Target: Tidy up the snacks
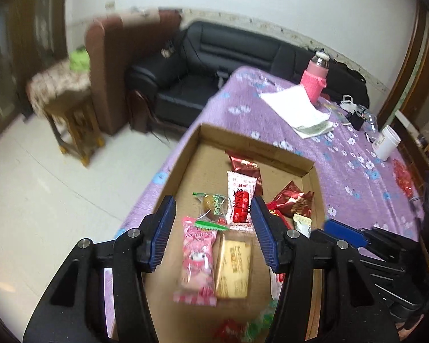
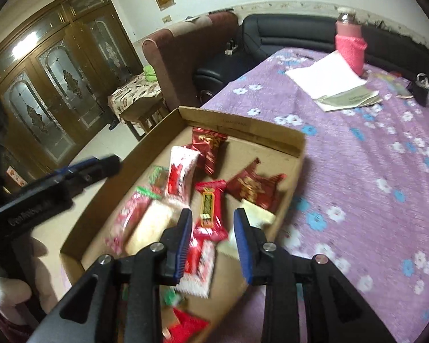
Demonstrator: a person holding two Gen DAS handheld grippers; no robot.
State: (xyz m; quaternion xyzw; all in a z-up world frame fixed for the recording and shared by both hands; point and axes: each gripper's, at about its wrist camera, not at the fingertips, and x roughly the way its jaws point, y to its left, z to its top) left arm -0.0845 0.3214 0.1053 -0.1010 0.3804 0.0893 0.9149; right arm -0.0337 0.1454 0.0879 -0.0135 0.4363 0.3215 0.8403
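A shallow cardboard box (image 1: pixel 251 143) (image 2: pixel 243 123) sits on the purple flowered tablecloth and holds several wrapped snacks. My left gripper (image 1: pixel 213 223) is open and empty above a pink packet (image 1: pixel 197 260), a tan biscuit packet (image 1: pixel 234 268) and a white-and-red packet (image 1: pixel 240 200). My right gripper (image 2: pixel 213 225) is open and empty above a red bar packet (image 2: pixel 210 208); dark red packets (image 2: pixel 253 185) lie beyond it. The right gripper also shows at the right in the left wrist view (image 1: pixel 346 233), and the left gripper at the left in the right wrist view (image 2: pixel 91 168).
On the tablecloth (image 2: pixel 371 171) beyond the box lie white papers (image 2: pixel 329 77), a pink-sleeved bottle (image 2: pixel 350 43), a white cup (image 1: pixel 387 141) and a black clip (image 1: pixel 354 117). A black sofa (image 1: pixel 214 57), a brown armchair (image 1: pixel 120 65) and a small side table (image 1: pixel 63 100) stand past the table edge.
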